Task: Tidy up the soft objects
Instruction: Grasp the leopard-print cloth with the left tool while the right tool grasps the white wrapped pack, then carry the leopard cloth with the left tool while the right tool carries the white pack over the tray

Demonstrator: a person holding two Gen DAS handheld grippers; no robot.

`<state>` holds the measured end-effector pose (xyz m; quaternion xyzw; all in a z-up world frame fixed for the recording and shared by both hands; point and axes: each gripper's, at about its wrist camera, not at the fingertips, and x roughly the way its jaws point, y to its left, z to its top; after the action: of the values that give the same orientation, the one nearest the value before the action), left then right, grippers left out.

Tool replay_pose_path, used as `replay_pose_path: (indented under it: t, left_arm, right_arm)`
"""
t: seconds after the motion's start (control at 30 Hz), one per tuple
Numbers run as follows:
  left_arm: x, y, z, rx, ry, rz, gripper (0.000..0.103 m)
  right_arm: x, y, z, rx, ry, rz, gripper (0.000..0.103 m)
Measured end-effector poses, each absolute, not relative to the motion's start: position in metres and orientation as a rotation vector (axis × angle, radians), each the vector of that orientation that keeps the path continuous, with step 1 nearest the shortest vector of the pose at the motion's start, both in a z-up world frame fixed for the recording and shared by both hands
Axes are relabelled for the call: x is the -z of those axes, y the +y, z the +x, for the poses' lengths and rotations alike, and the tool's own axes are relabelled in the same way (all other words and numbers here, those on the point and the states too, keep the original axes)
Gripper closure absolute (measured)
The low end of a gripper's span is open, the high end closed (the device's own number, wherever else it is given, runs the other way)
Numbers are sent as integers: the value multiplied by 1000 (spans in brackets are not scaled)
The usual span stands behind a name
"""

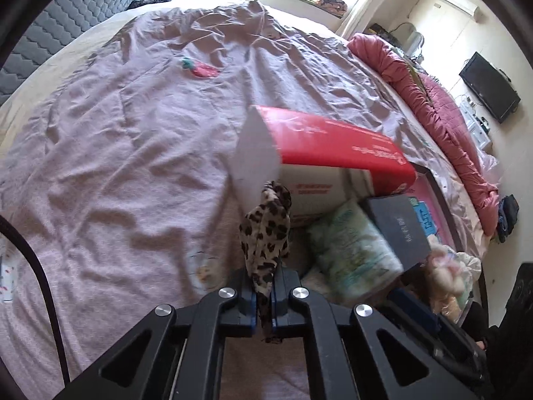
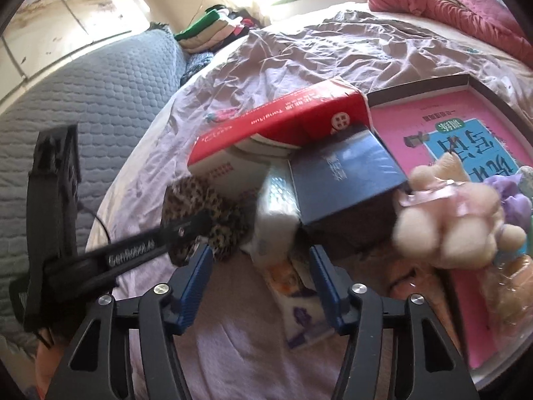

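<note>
From the left wrist, the left gripper point(image 1: 265, 295) is clamped tight on the leopard-print cloth point(image 1: 266, 230), which stands up between its pads. Just ahead sits a red-and-white box point(image 1: 333, 146); ahead to the right lie a soft wipes pack point(image 1: 353, 253) and a dark box point(image 1: 396, 226).

From the right wrist, the right gripper point(image 2: 261, 266) is half open and holds nothing. The cloth lies ahead-left, the plush toy point(image 2: 456, 223) ahead-right on the pink board point(image 2: 416, 126). Sorting seems barely begun: one item gripped, toy and pack unsorted, boxes crowding the way.

Boxes point(image 1: 333, 140) stacked on bed point(image 1: 116, 133), scarf point(image 1: 266, 233) before them, plush toy point(image 2: 449, 213) at right
</note>
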<state>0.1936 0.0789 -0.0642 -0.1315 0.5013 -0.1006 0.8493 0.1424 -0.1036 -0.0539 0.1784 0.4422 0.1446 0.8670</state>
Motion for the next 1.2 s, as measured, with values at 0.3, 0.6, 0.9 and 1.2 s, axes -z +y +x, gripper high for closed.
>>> replay_pose_path:
  t: [0.3,0.6,0.9,1.2]
  left_arm:
    - [63,84,191,237,1048,-262,98]
    - [66,85,189,226,1058,-229,98]
    - [53,76,177,222,1043,-182,98]
    - [5,39,147,243,935,-107,98]
  right_arm:
    - [67,-91,158,-223,906,428,49]
    - [77,-88,173,-182,871,413,78]
    - [56,-100,162,-277,836,378,81]
    - [3,-139,134,-298,757,360,81]
